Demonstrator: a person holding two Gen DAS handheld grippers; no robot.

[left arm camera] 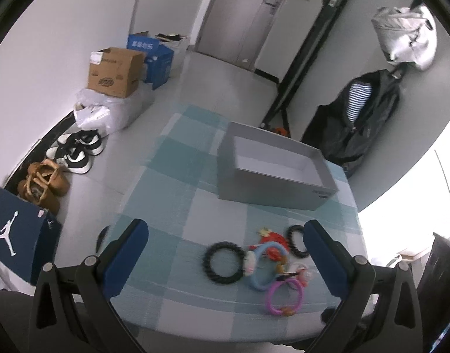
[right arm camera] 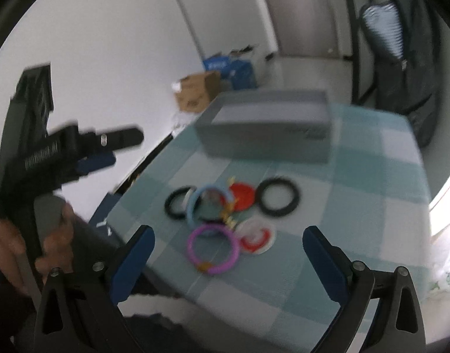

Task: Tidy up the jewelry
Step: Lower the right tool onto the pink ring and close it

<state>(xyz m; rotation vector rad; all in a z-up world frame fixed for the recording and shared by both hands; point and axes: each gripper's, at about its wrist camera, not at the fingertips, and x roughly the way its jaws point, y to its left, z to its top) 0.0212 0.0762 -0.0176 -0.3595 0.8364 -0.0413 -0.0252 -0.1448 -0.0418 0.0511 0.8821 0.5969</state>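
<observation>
Both grippers hang with fingers spread wide and empty, the left gripper [left arm camera: 225,235] gripped by a hand [right arm camera: 53,235], the right gripper [right arm camera: 227,238] alongside.

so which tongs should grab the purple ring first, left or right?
Right, probably. The right tongs are open with the purple ring almost centred between their tips, nearest of the pile. The left tongs are open too, but there the ring sits off to their right, behind the blue ring.

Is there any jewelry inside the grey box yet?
No, the grey box shows only its bare white inside in the left wrist view, while the purple bracelet and the other rings lie on the checked tablecloth.
</observation>
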